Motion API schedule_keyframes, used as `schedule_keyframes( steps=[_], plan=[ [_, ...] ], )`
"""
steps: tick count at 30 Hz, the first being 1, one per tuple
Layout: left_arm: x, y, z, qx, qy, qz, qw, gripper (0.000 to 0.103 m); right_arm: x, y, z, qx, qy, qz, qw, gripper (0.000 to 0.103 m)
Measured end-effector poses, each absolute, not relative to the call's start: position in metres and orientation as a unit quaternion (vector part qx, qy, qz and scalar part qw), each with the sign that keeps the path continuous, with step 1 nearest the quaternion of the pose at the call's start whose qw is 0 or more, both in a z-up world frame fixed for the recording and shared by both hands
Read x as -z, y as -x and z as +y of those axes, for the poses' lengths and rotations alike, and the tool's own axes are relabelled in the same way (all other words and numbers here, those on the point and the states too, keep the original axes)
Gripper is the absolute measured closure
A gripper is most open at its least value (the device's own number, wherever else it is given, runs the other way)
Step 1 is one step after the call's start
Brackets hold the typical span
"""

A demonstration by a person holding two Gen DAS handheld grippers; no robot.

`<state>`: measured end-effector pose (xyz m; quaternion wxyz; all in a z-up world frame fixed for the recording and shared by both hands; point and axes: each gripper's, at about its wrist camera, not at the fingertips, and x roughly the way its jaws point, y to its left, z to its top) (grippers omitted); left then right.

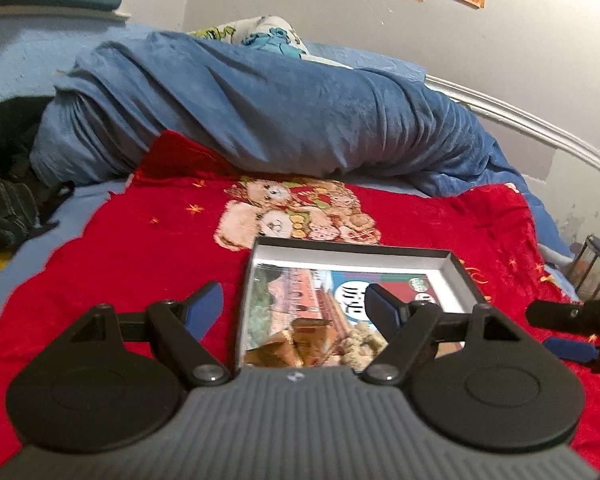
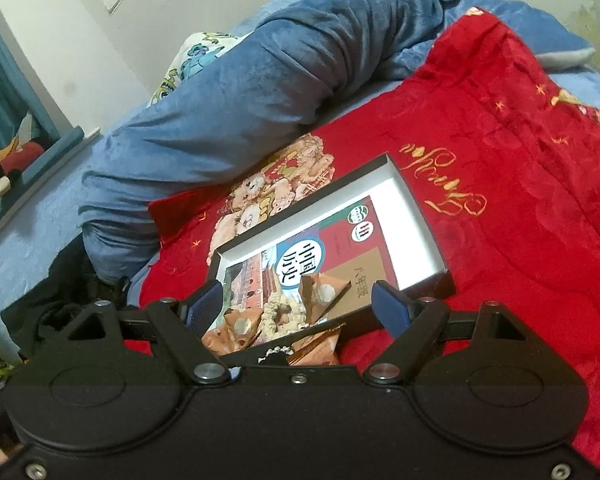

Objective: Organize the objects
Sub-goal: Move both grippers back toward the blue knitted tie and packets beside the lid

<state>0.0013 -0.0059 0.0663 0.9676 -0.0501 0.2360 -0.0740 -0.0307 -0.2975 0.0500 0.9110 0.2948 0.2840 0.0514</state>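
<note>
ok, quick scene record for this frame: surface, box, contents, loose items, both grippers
surface: red blanket on a bed, blue quilt bunched behind it
box: open shallow box, white inside, lying on the red blanket
contents: book lying flat, two snack packets and a pale braided item on top of it
loose items: one snack packet and a bead string outside the box's near edge
left gripper: open, empty, above the box's near end
right gripper: open, empty, above the box's near end

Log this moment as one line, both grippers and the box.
left gripper: open, empty | right gripper: open, empty | box: on red blanket, holds book, snack packets
</note>
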Motion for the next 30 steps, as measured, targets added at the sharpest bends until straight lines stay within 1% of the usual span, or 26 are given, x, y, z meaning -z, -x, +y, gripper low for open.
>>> schedule_keyframes(
  steps=[3,9,15,17,22,24,26,27,29,30],
  plan=[
    [-0.067,0.005,-0.001,0.061,0.038,0.232,0.97,0.017,-0.049,0.03,-0.296,-0.057,-0.295,0.284,0.911,0.022],
    [-0.057,-0.003,-0.001,0.055,0.037,0.249,0.966,0.017,-0.038,0.021,-0.291,-0.056,-0.296,0.297,0.906,0.022],
    [-0.024,-0.027,-0.002,0.079,0.047,0.334,0.938,0.017,-0.007,-0.007,-0.276,-0.052,-0.296,0.345,0.889,0.022],
    [-0.013,-0.029,-0.006,0.06,0.039,0.341,0.937,0.017,0.001,-0.014,-0.268,-0.05,-0.285,0.359,0.887,0.023],
    [0.009,-0.032,-0.018,0.078,0.032,0.356,0.931,0.018,0.012,-0.026,-0.245,-0.021,-0.217,0.386,0.897,0.024],
    [0.015,-0.034,-0.023,0.085,0.037,0.379,0.921,0.018,0.02,-0.029,-0.244,-0.025,-0.22,0.4,0.89,0.024],
    [0.02,-0.034,-0.027,0.088,0.039,0.385,0.918,0.018,0.026,-0.032,-0.243,-0.029,-0.224,0.412,0.883,0.028],
    [0.022,-0.034,-0.029,0.085,0.035,0.385,0.918,0.018,0.029,-0.033,-0.242,-0.03,-0.225,0.415,0.881,0.029],
    [0.027,-0.036,-0.033,0.078,0.026,0.387,0.918,0.023,0.031,-0.036,-0.242,-0.031,-0.224,0.416,0.881,0.03],
    [0.029,-0.037,-0.033,0.073,0.026,0.389,0.918,0.028,0.033,-0.037,-0.243,-0.029,-0.224,0.417,0.881,0.03]
  ],
)
